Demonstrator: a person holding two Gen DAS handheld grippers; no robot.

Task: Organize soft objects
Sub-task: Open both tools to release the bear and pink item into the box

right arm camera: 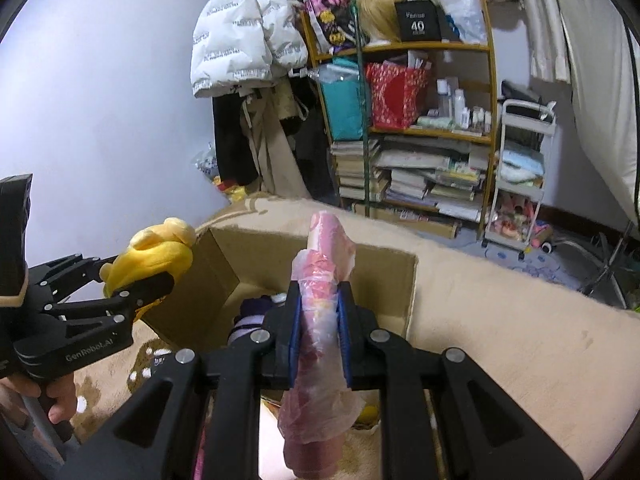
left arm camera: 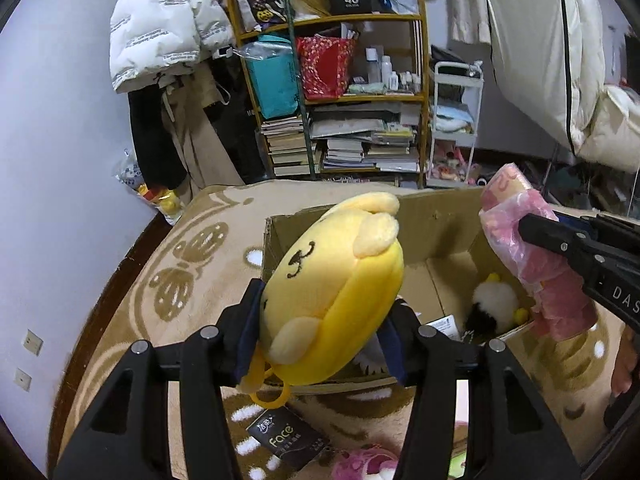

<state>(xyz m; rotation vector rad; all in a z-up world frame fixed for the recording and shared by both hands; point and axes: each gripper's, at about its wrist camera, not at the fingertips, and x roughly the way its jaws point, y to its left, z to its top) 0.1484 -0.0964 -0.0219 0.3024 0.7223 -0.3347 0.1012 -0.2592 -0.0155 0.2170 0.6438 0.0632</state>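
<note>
Left gripper [left arm camera: 320, 332] clamps round yellow plush animal toy [left arm camera: 332, 288], pads pressing both sides, above near-left corner of open brown cardboard box [left arm camera: 444, 216]. Right gripper [right arm camera: 320, 332] clamps pink soft roll in clear plastic wrap [right arm camera: 320, 320] over box. Left view alone shows white-and-black plush [left arm camera: 494, 308] on box floor; right view shows purple item [right arm camera: 250, 312] there. Beyond: wooden bookshelf [left arm camera: 420, 98].
</note>
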